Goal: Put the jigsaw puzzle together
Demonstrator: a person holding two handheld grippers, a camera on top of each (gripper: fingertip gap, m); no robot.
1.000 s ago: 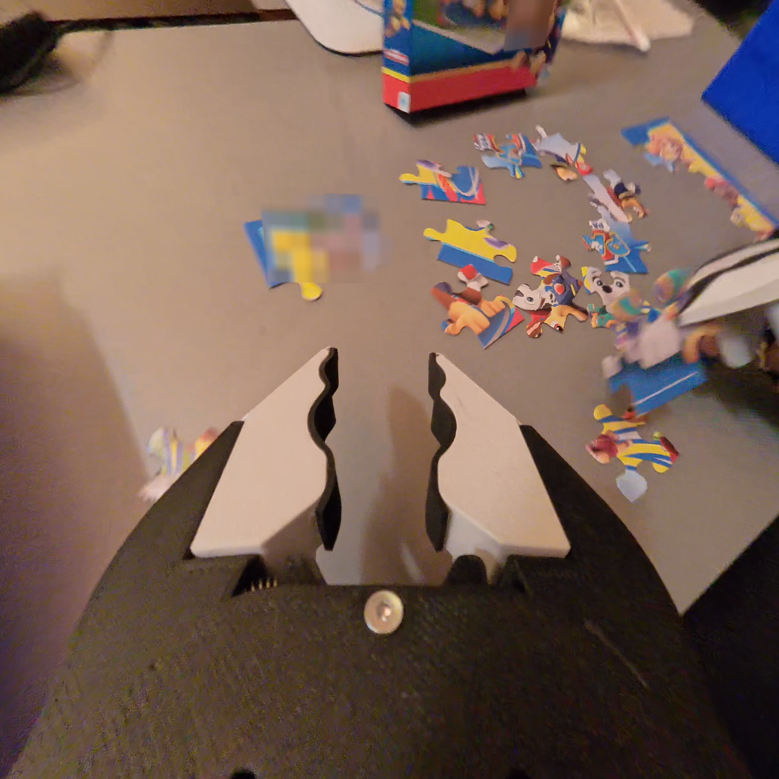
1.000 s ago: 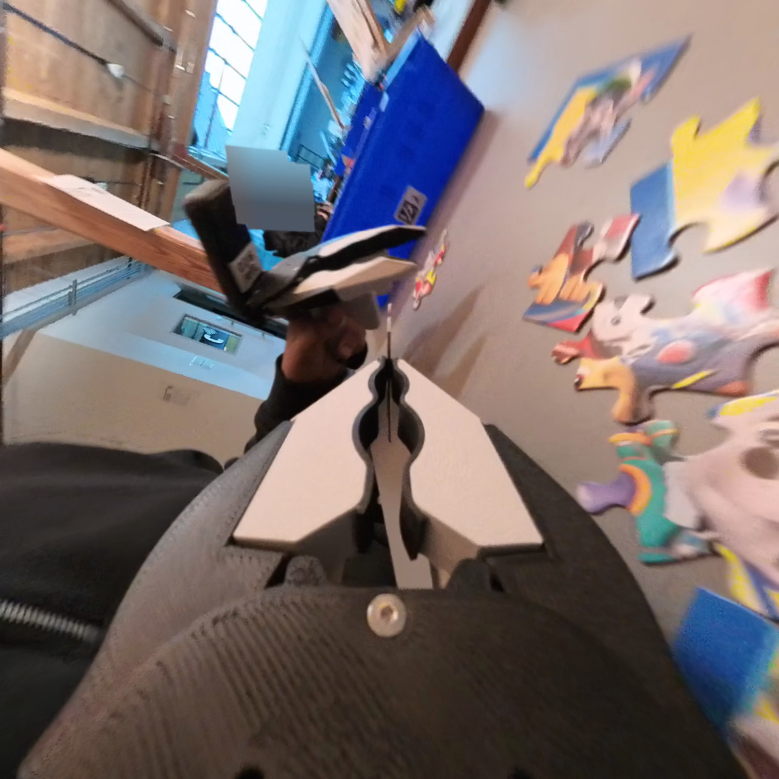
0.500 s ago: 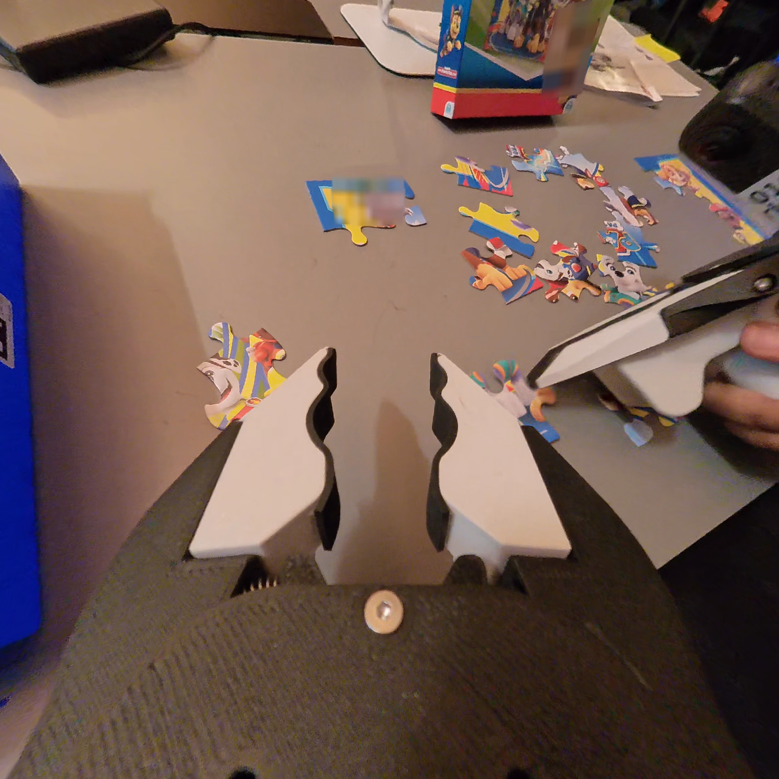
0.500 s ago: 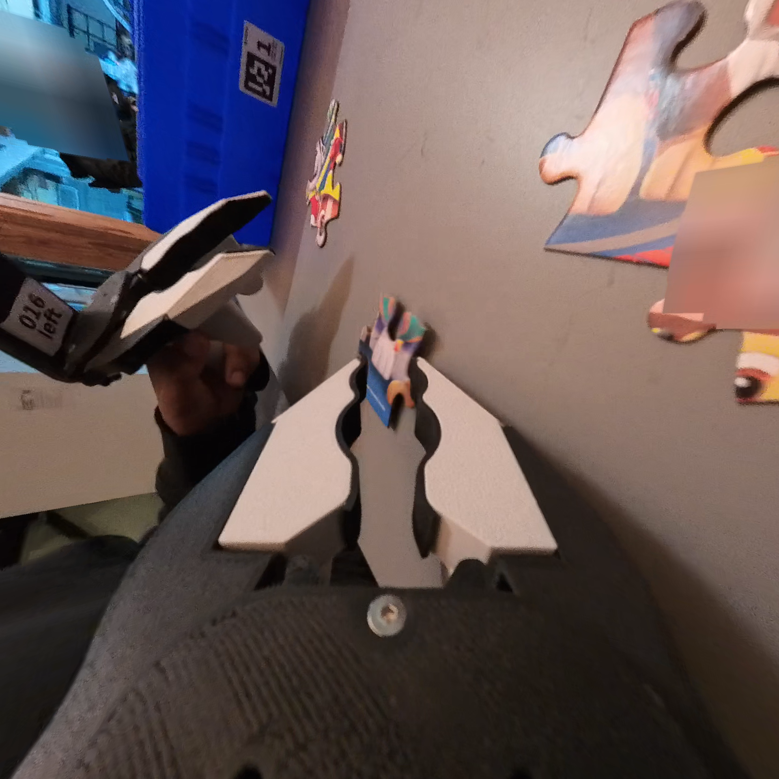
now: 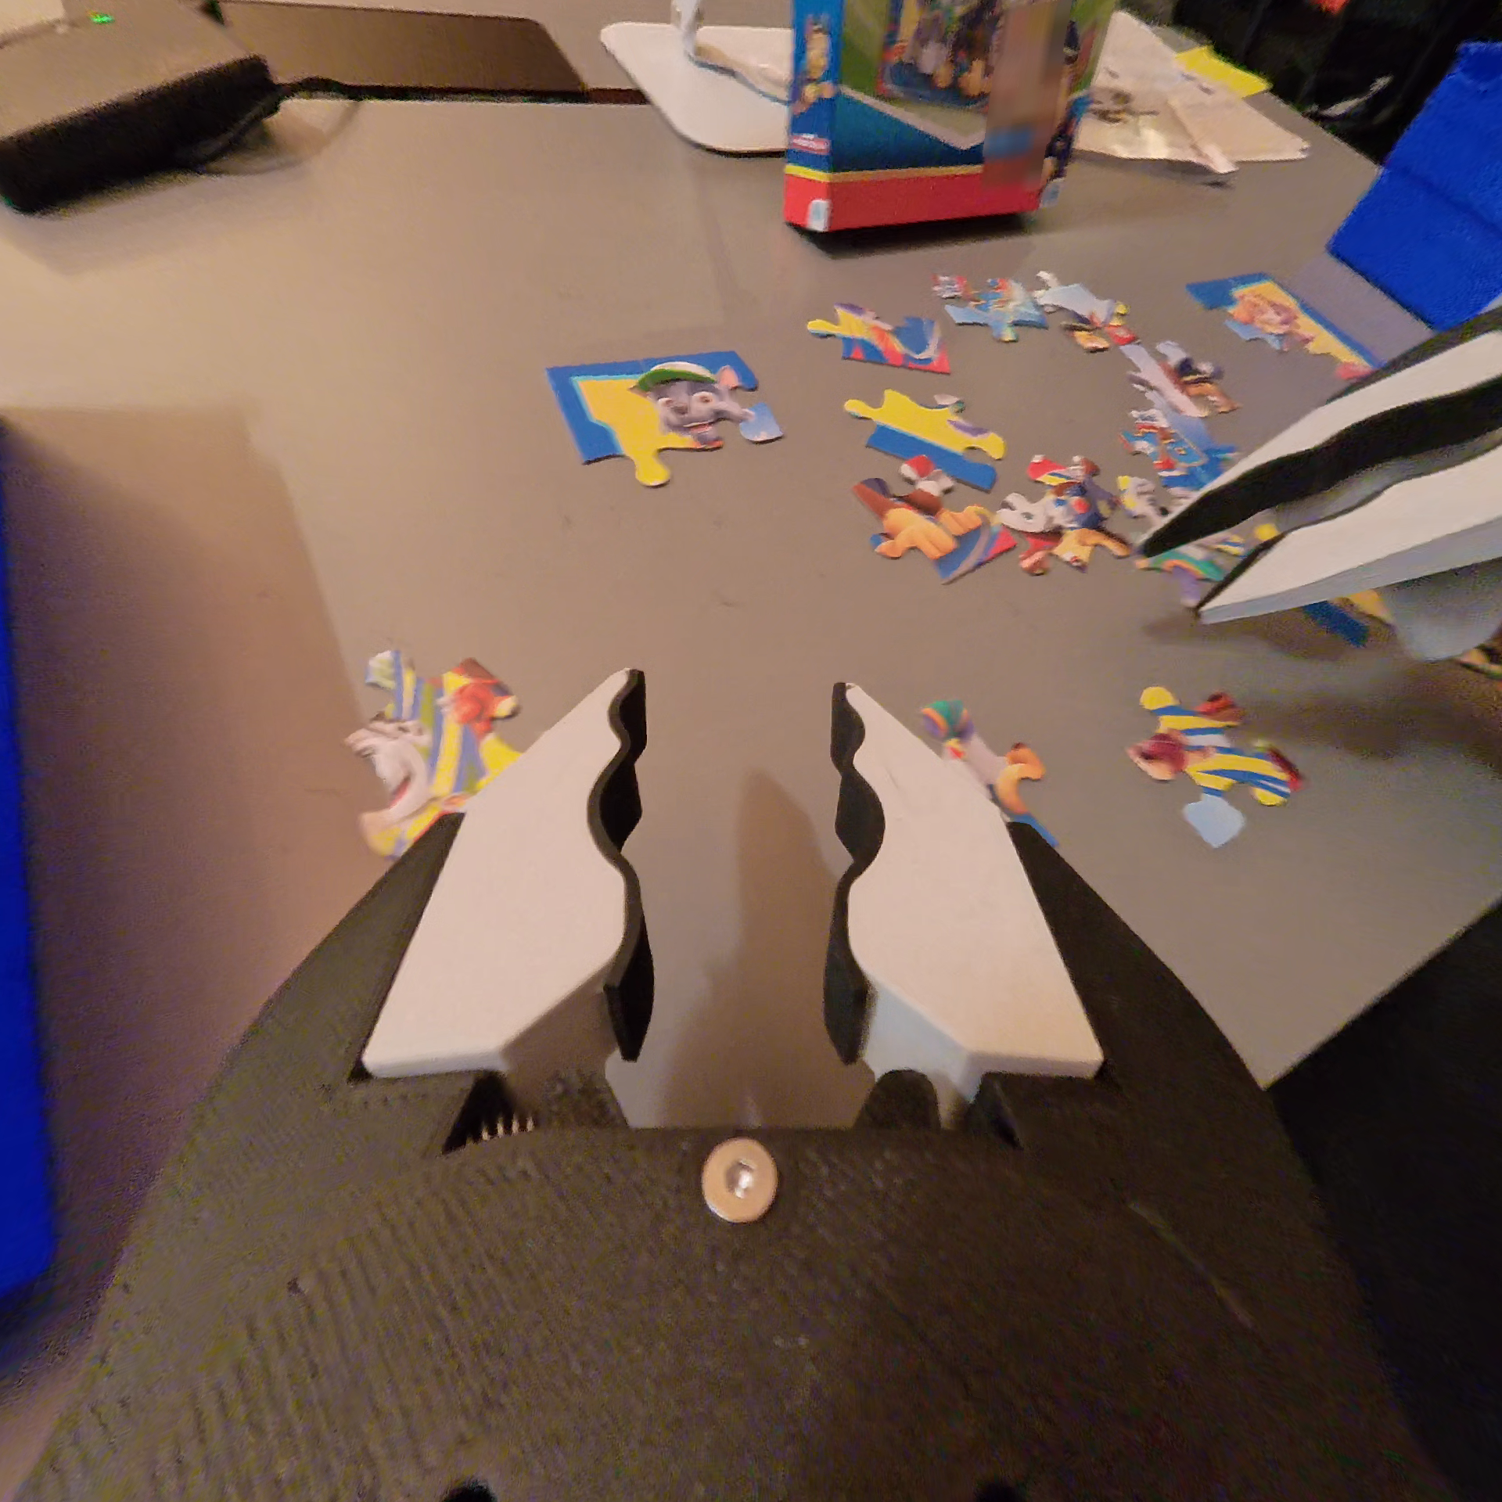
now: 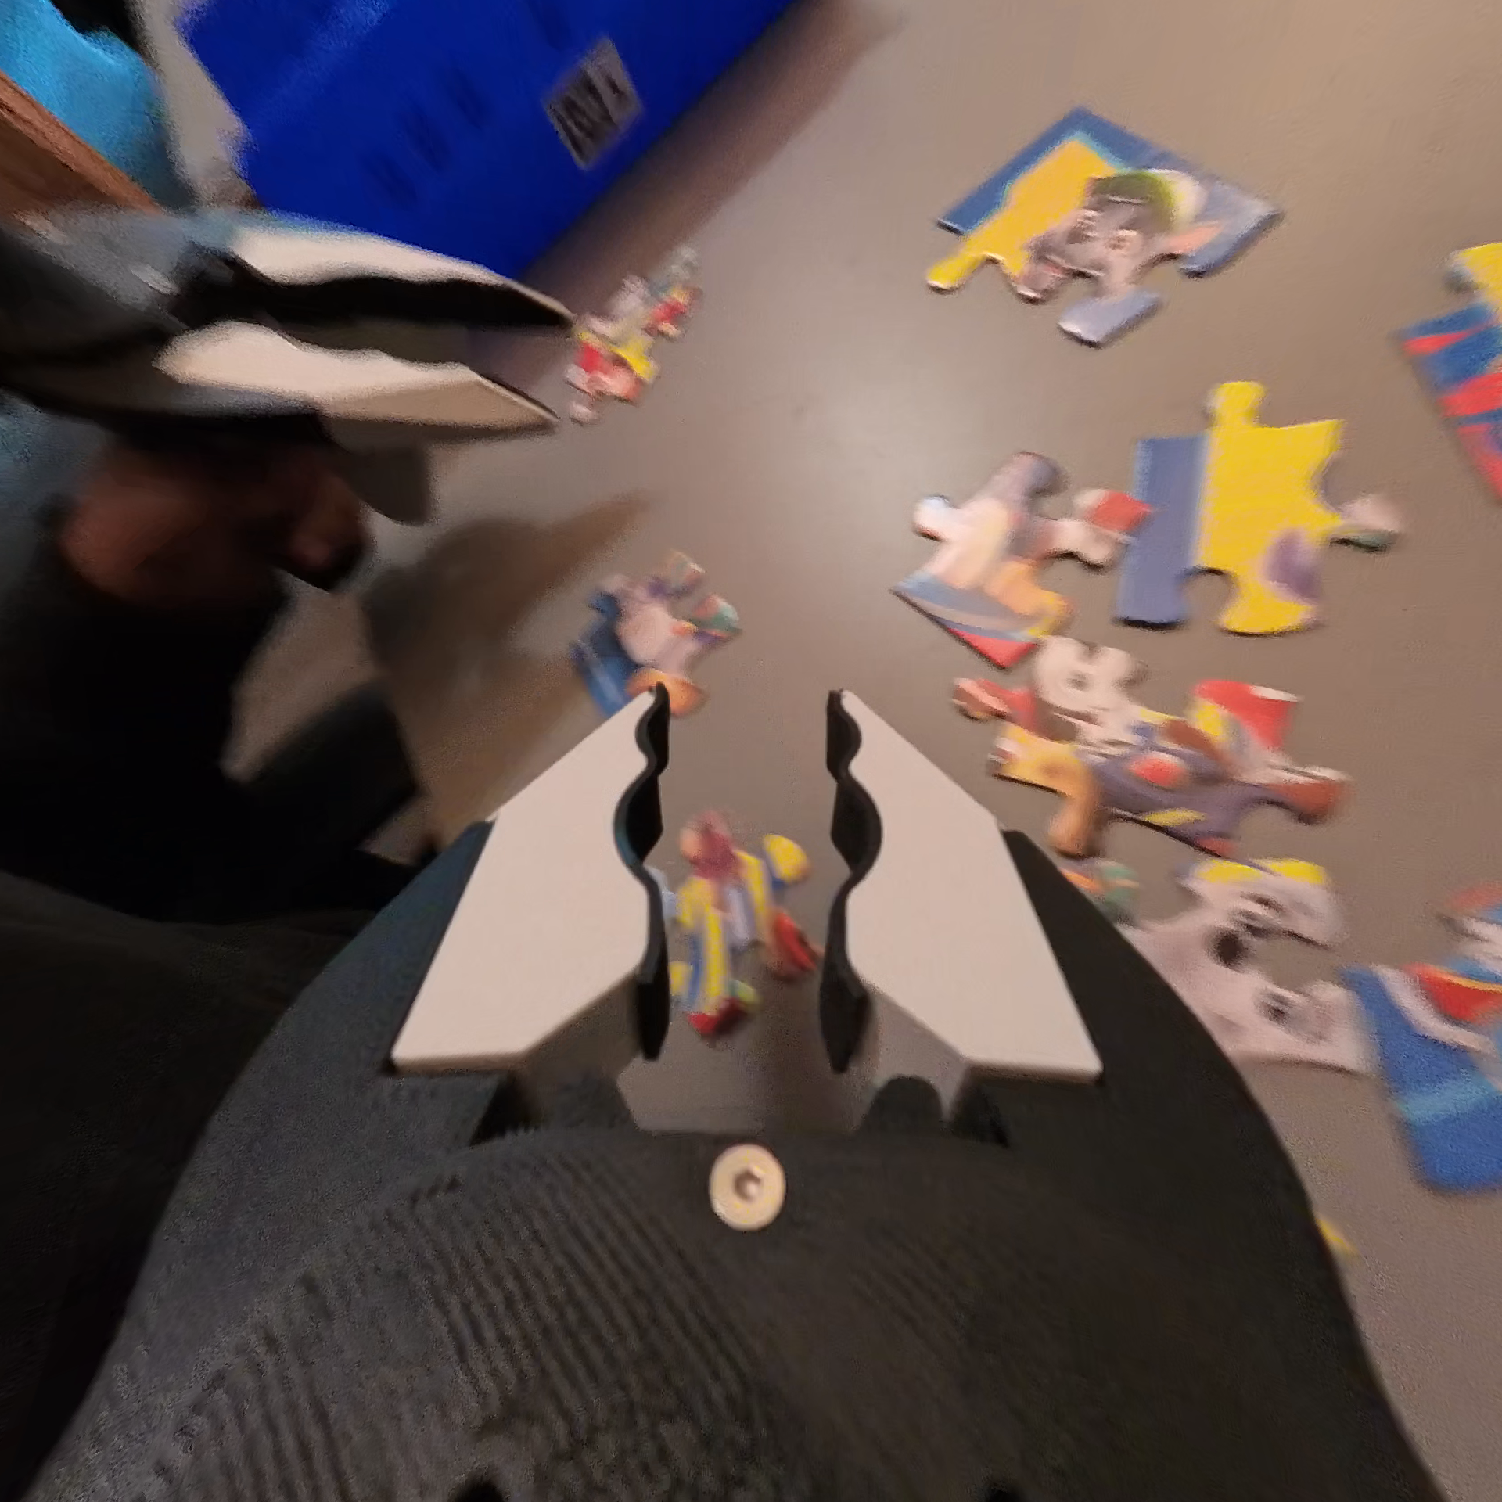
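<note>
Both grippers hang open and empty over the grey table: a small blue, white and orange cardboard puzzle piece lies flat near the front edge, just beside the left gripper, with the right gripper farther off.

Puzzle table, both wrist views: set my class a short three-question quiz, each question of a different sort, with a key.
1. True or false: the left gripper holds a puzzle piece.
2. What stands upright at the far side of the table? A) puzzle box B) kettle C) vase
3. Fill in: the corner piece is blue and ____.

Key: 1 false, its fingers stand apart over bare table. 2 A, the puzzle box. 3 yellow.
</note>
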